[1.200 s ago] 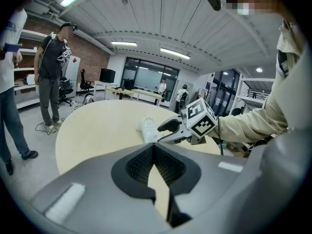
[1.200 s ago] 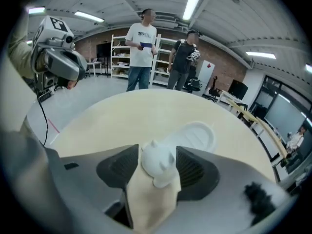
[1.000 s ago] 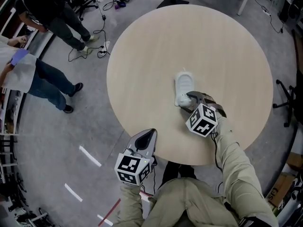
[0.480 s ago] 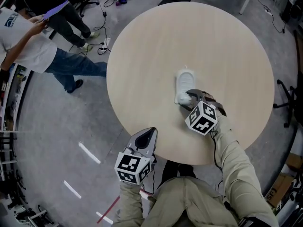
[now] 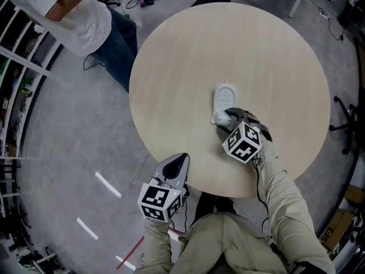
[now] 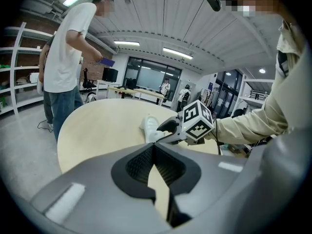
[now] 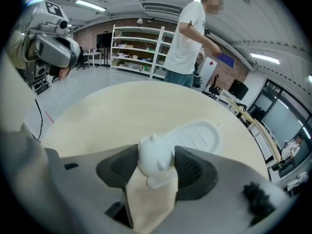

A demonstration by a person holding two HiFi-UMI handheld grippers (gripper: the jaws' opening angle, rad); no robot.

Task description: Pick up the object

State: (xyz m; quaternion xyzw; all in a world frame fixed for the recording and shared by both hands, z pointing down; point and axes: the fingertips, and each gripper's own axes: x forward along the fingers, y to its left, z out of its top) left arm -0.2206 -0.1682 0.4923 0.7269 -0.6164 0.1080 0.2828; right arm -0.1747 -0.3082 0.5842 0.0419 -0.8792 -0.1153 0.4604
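Overhead and gripper-mounted views of a person seated at a round pale wooden table (image 5: 188,56), holding 2 handheld grippers.

The right gripper (image 5: 225,117) reaches out over the table top. Its 2 jaws are clamped on the knobbly near end of a white plastic shoe-shaped object (image 5: 223,100), 1 dark ribbed pad pressed against each side. The rest of the object, a flat ribbed oval, stretches straight ahead of this gripper and lies on the table. In the right gripper view, the white lump (image 7: 155,155) fills the gap between the pads.

The left gripper (image 5: 180,160) is behind and to the left of the right one, just outside the table's near edge, above the grey floor (image 5: 68,153). Its jaws are pressed together at the tips, with nothing between them. In the left gripper view, the object and the right gripper's marker cube sit ahead and slightly right.

A person in a white T-shirt and blue jeans (image 5: 85,21) stands beyond the table's far left edge, well ahead of both grippers, holding a flat purple item (image 6: 108,62).
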